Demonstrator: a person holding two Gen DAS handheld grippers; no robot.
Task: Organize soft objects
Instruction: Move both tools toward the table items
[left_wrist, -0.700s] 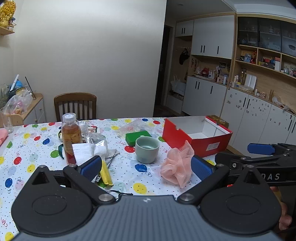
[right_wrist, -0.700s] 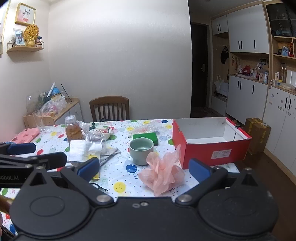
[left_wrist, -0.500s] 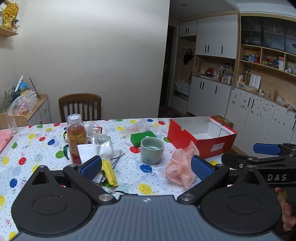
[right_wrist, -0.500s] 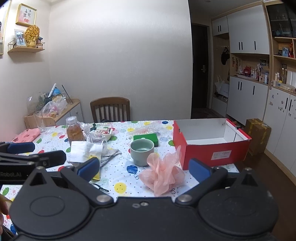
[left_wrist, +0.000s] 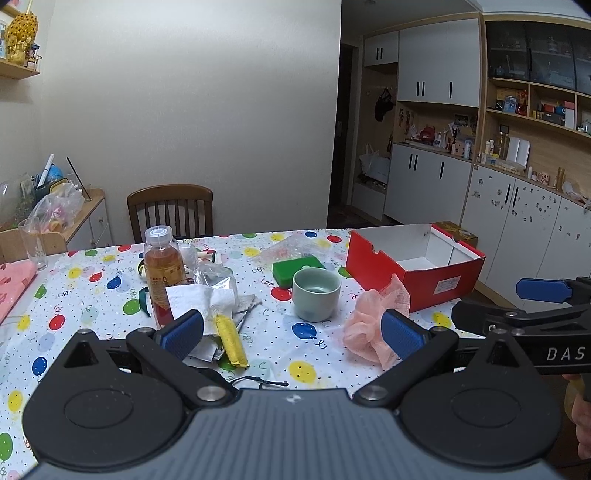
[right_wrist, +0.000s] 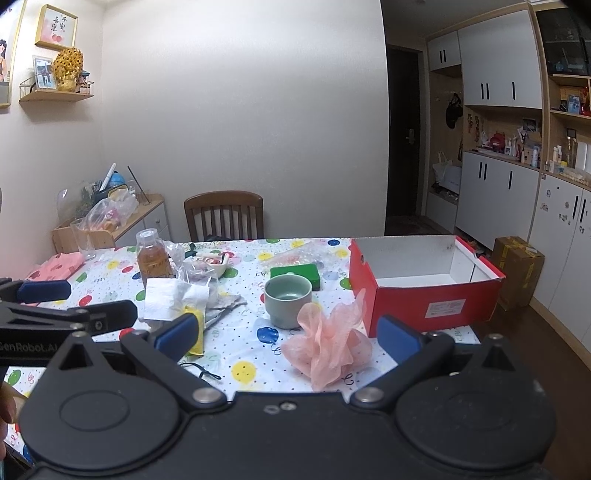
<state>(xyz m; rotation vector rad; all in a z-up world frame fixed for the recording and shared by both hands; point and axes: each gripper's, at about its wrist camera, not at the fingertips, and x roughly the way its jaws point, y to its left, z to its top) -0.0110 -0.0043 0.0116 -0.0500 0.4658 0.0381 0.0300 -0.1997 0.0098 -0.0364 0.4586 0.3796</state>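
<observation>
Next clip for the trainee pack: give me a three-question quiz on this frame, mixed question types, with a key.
1. True or false: the right claw is shut on the pink mesh puff.
2. Multiple choice: the pale green cup stands nearest to which item? A) the red box B) the green flat case C) the juice bottle
3. Fill in: the red box has no lid on, and what shows of its inside is ____.

Key
1. False: both claws, the left claw too, are open and hold nothing; the puff lies on the tablecloth.
2. B, just behind the cup.
3. Empty; only white walls and floor show.
</observation>
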